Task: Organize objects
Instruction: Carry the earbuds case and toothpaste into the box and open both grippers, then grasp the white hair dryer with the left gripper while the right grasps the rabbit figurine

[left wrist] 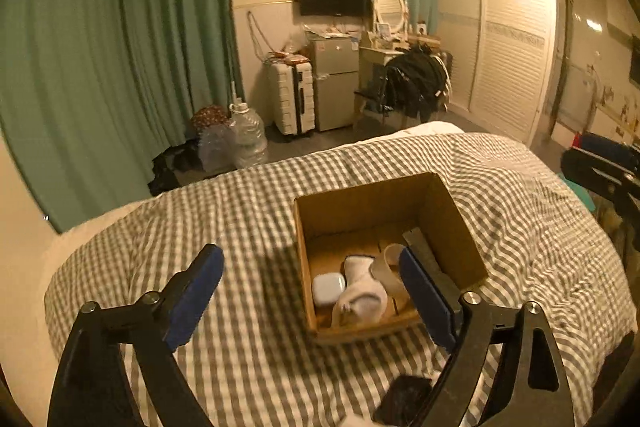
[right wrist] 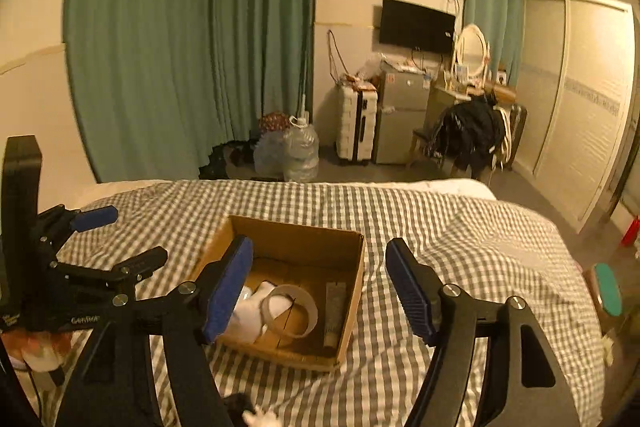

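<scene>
An open cardboard box (left wrist: 448, 223) sits on the checked bedspread (left wrist: 240, 347). It also shows in the right wrist view (right wrist: 352, 291). Inside lie a white sock (left wrist: 362, 297), a pale blue case (left wrist: 329, 289), a tape roll (right wrist: 290, 309) and a dark flat bar (right wrist: 334, 311). My left gripper (left wrist: 312, 275) is open and empty, raised over the box's near left side. My right gripper (right wrist: 320, 267) is open and empty above the box. A dark flat object (left wrist: 404, 401) and something white (right wrist: 260, 417) lie on the bed near me.
Beyond the bed's far edge are water jugs (left wrist: 248, 135), a white suitcase (left wrist: 292, 97), a small fridge (left wrist: 336, 83), a chair piled with dark clothes (left wrist: 416, 83) and a wardrobe (left wrist: 508, 39). Green curtains (left wrist: 120, 47) hang on the left.
</scene>
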Tool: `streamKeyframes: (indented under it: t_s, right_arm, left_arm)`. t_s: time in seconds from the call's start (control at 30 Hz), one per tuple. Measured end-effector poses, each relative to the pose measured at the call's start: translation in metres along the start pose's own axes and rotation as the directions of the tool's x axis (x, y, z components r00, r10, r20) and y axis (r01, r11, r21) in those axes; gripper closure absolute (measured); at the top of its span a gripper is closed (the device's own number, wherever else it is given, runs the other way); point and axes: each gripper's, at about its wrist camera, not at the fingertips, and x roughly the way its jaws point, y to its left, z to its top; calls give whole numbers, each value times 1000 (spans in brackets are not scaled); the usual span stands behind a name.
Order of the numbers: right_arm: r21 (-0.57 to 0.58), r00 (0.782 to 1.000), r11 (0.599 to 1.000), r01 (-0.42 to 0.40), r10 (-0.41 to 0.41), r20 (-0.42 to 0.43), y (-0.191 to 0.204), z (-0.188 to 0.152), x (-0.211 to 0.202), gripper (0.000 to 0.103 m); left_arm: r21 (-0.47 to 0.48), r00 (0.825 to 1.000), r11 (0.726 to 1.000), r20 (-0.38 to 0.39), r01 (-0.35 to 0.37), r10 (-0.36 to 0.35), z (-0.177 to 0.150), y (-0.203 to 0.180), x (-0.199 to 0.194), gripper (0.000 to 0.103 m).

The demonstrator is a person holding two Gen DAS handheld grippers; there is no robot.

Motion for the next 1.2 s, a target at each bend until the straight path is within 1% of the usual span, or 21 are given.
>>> streamKeyframes:
  t_s: [0.13,0.27,0.43,0.53,0.6,0.67,0.73,0.83,0.9,0.97,1.03,1.07,1.2]
  right_arm:
    - [-32,1000,999,-11,12,7,16,-14,-36,32]
    - [-51,999,998,-43,42,-18,28,-42,-52,32]
    - [-86,995,994,-70,63,-75,35,-86,-44,32]
    - [-90,989,992,-89,78,-127,32,-116,-27,32]
    - [-87,982,991,-104,88,-169,32,-133,-16,32]
    - [-86,976,991,-101,82,-203,29,-147,-3,32]
    - [-84,969,992,-94,72,-236,28,-160,11,32]
    - [-85,964,994,-71,46,-263,23,-173,26,32]
    - [-84,961,995,-60,35,-274,19,-179,33,32]
    - [-68,957,995,-67,45,-286,14,-183,39,32]
    - [-50,952,996,-71,53,-302,10,-189,44,32]
    - [-41,949,996,-76,59,-310,8,-191,47,32]
    - [-26,942,996,-88,75,-329,8,-195,54,31]
  left_arm:
    - [-30,1000,999,1,-27,27,-22,-1,-28,8]
    - [-60,998,996,-15,-63,62,-50,-6,-36,8]
    - [-77,990,989,-76,-125,119,-89,-19,-21,8]
    - [-71,986,988,-107,-138,130,-117,-29,-10,8]
    - [-62,985,990,-128,-126,118,-132,-35,-3,8]
    - [-45,984,993,-145,-113,105,-147,-42,6,8]
    - [-24,979,994,-179,-106,100,-160,-51,18,8]
    - [-24,964,999,-264,-38,30,-181,-64,35,8]
    - [-9,956,1000,-294,-5,2,-191,-72,42,8]
    - [23,949,1000,-314,5,2,-200,-81,49,8]
    - [36,938,999,-345,5,7,-207,-85,57,8]
    - [27,932,1000,-361,13,-2,-210,-84,61,8]
    - [-14,918,1000,-395,28,-32,-216,-78,72,8]
